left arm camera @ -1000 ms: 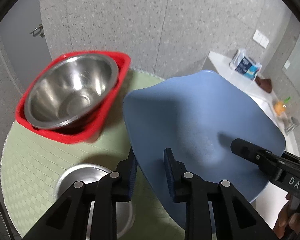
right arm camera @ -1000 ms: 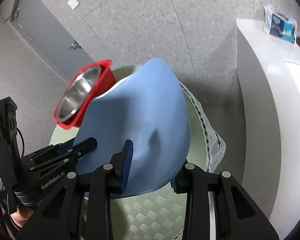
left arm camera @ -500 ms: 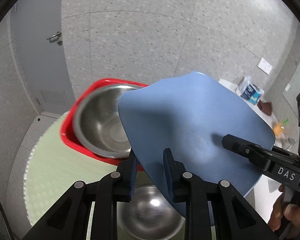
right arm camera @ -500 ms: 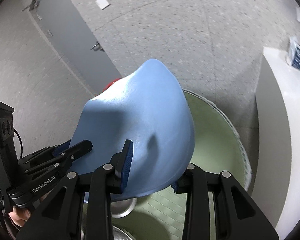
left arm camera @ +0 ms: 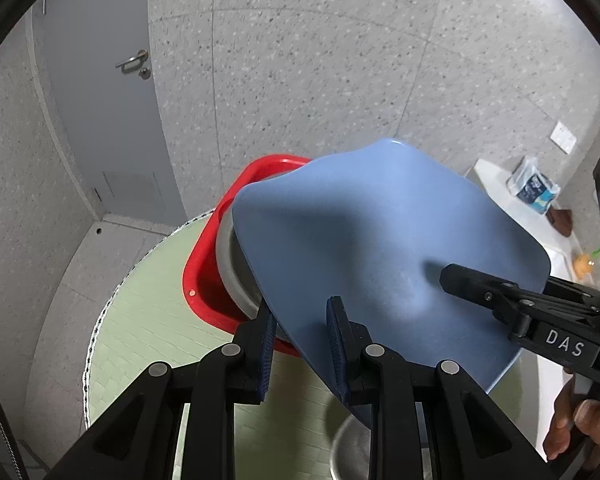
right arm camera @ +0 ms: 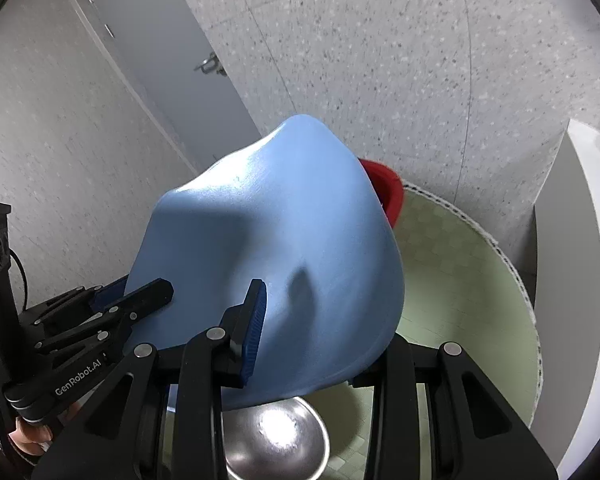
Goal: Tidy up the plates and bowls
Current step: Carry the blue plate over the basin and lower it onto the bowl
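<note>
While both grippers clamp the blue plate [left arm camera: 380, 248] by opposite edges, it is carried tilted above the round green table [left arm camera: 148, 320]; the left gripper [left arm camera: 302, 344] pinches the near edge between its blue pads, and the right gripper [right arm camera: 312, 332] grips the other rim, with one finger hidden under the plate. From the left wrist one sees the red basket [left arm camera: 208, 276] with a steel bowl [left arm camera: 236, 280] inside, partly behind the plate; the right wrist shows only a red corner, but it shows clearly a second steel bowl [right arm camera: 276, 440] on the table under the plate; a white counter [right arm camera: 580, 280] stands beside.
</note>
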Tool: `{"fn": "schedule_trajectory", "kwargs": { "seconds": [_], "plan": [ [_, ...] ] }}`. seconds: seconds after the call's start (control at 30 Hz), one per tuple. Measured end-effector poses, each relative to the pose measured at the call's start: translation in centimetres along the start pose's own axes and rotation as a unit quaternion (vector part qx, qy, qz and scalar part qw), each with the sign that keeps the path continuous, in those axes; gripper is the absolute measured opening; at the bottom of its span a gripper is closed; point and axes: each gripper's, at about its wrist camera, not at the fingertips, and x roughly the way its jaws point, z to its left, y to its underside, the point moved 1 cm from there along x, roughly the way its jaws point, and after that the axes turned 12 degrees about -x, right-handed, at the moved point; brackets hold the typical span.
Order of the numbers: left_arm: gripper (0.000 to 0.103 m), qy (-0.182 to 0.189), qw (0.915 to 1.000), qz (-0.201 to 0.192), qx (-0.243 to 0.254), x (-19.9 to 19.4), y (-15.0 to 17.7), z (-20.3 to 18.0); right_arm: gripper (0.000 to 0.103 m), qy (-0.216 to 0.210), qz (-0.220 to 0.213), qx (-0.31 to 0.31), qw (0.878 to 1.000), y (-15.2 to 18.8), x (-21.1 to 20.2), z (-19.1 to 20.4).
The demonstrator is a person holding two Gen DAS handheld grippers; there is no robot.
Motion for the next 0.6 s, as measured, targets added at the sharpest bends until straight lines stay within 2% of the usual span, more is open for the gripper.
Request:
{"fn": "schedule_trajectory", "kwargs": {
  "seconds": [0.3,0.6],
  "plan": [
    [0.021,-0.012,0.9994,0.033,-0.002,5.2,-2.5,0.1,0.033,0.004,0.040,0.013,0.999,-1.0,3.5,-1.1],
    [0.022,-0.004,0.9992,0.039,-0.009,7.8,-3.9,0.4,0.034,0.029,0.054,0.000,0.998,-1.6,4.6,-0.6]
  ]
}}
